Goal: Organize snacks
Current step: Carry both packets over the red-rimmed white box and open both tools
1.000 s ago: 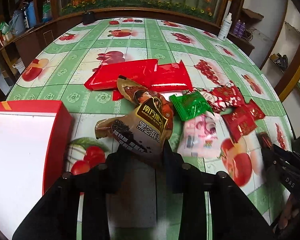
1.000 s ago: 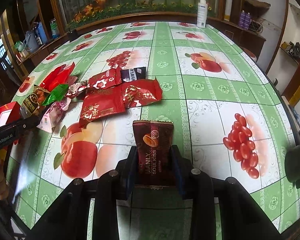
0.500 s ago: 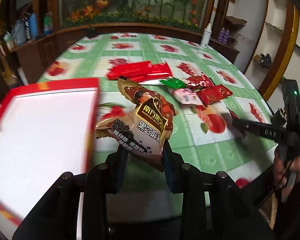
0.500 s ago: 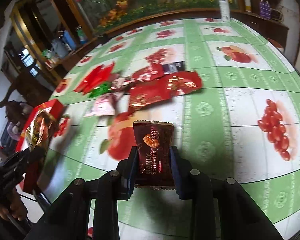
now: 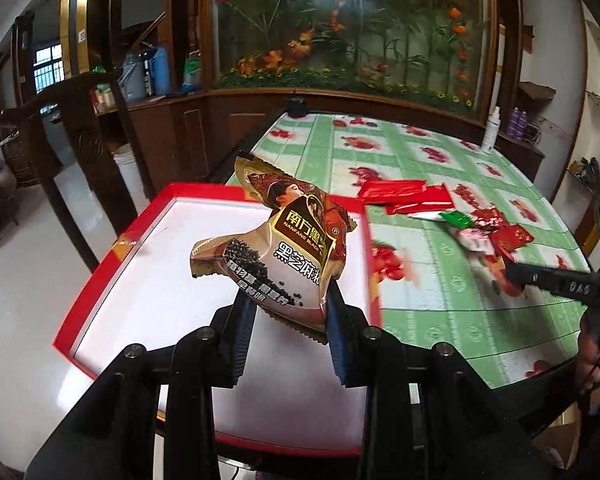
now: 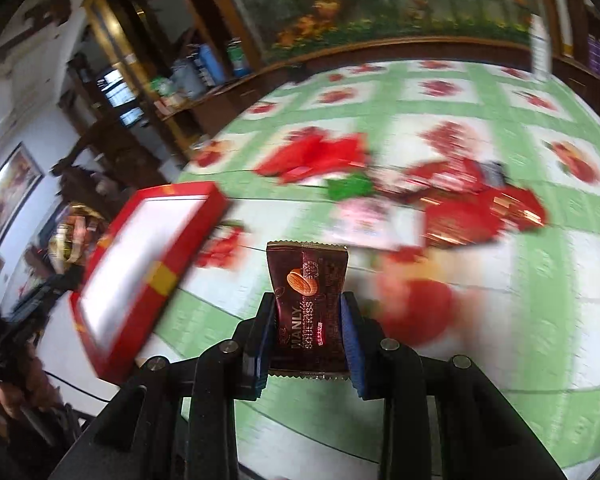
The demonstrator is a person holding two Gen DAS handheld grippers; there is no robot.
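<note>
The left gripper (image 5: 288, 320) is tilting downward, pinching a crumpled gold-and-brown foil sesame snack bag (image 5: 278, 254) above the white-floored red-rimmed shallow box (image 5: 108, 256) at the tabletop's left edge. The right gripper (image 6: 309, 336) is angling down, clamping a dark maroon rectangular snack wrapper (image 6: 307, 312) over the green-and-white fruit-print tablecloth (image 6: 480, 400). The remaining red, green and pink packets (image 6: 440, 200) are blurring mid-table before a wooden flower-painted cabinet (image 5: 340, 40).

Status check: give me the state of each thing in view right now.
Left gripper: shut on the sesame snack bag, above the red box.
Right gripper: shut on the brown snack packet.
Red box: open; nothing visible inside.
Snack pile: loose on the tablecloth.
</note>
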